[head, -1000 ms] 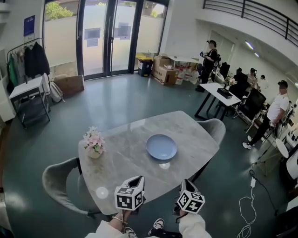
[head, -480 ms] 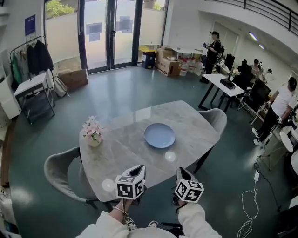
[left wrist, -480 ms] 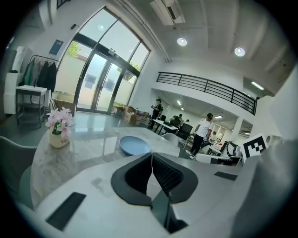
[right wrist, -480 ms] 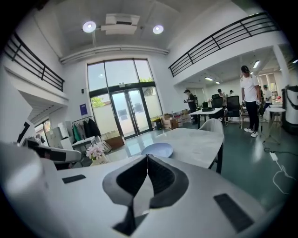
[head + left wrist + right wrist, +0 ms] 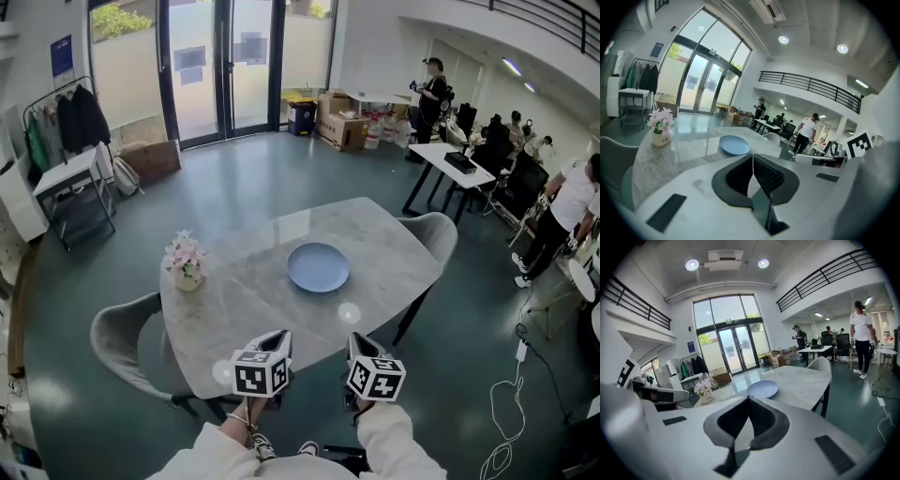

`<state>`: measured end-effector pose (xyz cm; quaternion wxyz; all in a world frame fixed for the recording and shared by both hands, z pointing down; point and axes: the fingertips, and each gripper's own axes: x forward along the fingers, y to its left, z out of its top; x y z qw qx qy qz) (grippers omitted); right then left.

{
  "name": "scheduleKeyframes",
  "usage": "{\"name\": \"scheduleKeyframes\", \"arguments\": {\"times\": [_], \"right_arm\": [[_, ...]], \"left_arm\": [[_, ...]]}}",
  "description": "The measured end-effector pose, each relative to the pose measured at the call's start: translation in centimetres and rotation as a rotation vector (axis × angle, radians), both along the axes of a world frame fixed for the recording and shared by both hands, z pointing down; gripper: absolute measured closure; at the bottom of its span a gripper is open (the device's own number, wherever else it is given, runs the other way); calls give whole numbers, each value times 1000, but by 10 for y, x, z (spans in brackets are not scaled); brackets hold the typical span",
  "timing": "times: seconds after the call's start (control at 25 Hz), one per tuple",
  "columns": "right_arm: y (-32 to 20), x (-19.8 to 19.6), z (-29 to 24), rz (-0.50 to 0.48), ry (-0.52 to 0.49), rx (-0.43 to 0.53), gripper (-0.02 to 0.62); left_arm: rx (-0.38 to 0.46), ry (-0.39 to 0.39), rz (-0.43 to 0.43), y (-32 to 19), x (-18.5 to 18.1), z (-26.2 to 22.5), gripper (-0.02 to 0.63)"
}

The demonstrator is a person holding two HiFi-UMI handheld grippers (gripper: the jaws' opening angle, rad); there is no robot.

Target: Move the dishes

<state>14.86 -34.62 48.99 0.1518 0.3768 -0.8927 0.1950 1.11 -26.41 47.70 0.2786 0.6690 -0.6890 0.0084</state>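
Marble table bears a blue plate; left gripper and right gripper closed, empty.

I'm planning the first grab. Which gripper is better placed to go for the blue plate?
Right, narrowly. The blue plate lies almost straight ahead of the right gripper; the left gripper sees it off to one side, with the flower vase on its side. Both are shut and empty.
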Motion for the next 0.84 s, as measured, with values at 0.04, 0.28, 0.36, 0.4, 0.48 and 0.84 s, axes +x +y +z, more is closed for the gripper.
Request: {"name": "scheduleKeyframes", "arguments": {"times": [0.04,0.28,0.36,0.4,0.48,0.84], "right_arm": [[0,1,-1,-4,5,2,537],[-3,6,1,-4,2,-7,538],[-3,6,0,-4,1,-11,537],[-3,6,0,-3,2,-13,537],[-3,8,1,0,2,-17,538],[-4,2,0,0,-2,-13,538]], "left_arm": [[0,0,-1,0,1,-1,594],[-6,14,2,-1,7,2,594],[-8,13,0,-1,7,2,594],[-9,13,-1,-1,7,1,594],[-9,14,-2,-1,8,1,594],[-15,27,9,-3,4,5,594]]}}
